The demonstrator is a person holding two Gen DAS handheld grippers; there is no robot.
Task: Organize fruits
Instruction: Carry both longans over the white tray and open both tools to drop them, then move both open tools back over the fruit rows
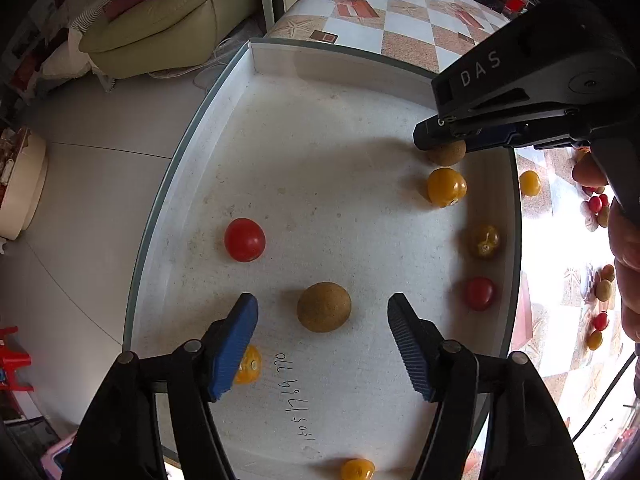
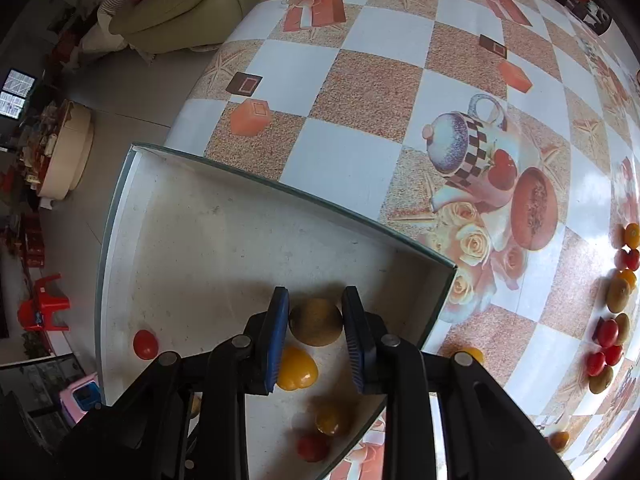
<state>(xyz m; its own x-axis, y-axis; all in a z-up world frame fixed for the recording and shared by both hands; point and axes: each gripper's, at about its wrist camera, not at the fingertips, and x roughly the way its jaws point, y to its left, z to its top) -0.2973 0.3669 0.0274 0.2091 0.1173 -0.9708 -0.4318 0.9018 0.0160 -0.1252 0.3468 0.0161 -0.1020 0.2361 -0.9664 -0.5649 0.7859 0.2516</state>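
Both the left gripper [image 1: 323, 320] and the right gripper [image 2: 316, 320] have black linkage arms with round silver pivot pins and ribbed blue pads [image 2: 278, 328]. The right one's black body bears white letters "DAS" [image 1: 480, 68] and small screws.

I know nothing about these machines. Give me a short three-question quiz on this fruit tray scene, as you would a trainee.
1. True or false: the left tongs grip the round brown fruit in the middle of the shallow white tray.
2. What is between the right tongs? A) red cherry tomato B) round brown fruit by the tray's wall C) nothing
3. What colour is the lone tomato left of the middle fruit?

Key: 1 false, they stand open around it. 2 B. 3 red.
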